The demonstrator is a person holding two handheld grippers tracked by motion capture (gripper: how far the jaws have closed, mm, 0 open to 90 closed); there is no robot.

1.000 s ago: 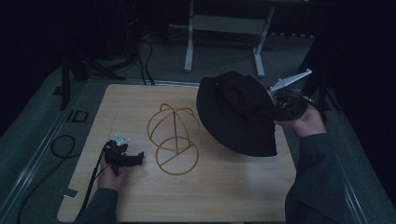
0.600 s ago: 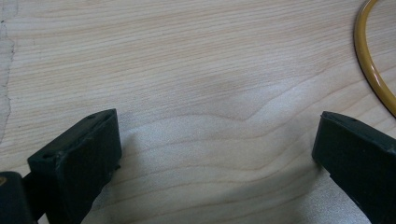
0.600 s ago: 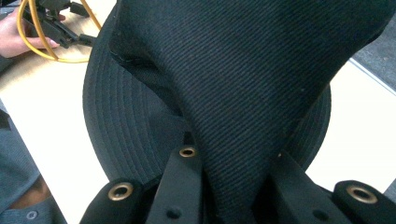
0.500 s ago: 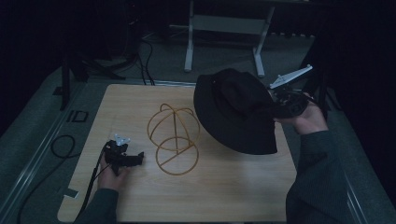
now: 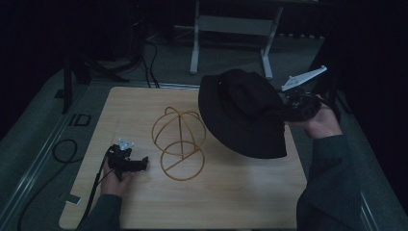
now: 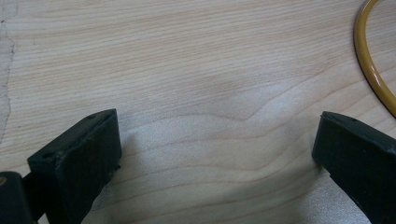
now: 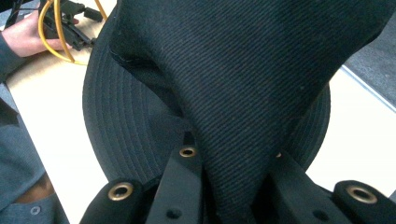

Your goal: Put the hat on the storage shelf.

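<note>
A black bucket hat [image 5: 243, 113] hangs in the air over the right side of the wooden table [image 5: 231, 192]. My right gripper [image 5: 288, 108] is shut on a pinched fold of the hat's crown [image 7: 247, 93], with the brim [image 7: 121, 135] spread below. A yellow wire hat stand [image 5: 179, 142] sits upright at the table's middle, just left of the hat. My left gripper [image 5: 137, 163] rests low on the table left of the stand's base ring [image 6: 371, 65]. Its jaws stand wide apart, open over bare wood.
A black cable [image 5: 96, 183] trails from the left gripper off the table's front left. A white metal frame [image 5: 231, 29] stands on the floor behind the table. Dark floor surrounds the table edges.
The right gripper has carried the hat slightly left and up, closer to the wire stand. The left gripper has stayed in place.
</note>
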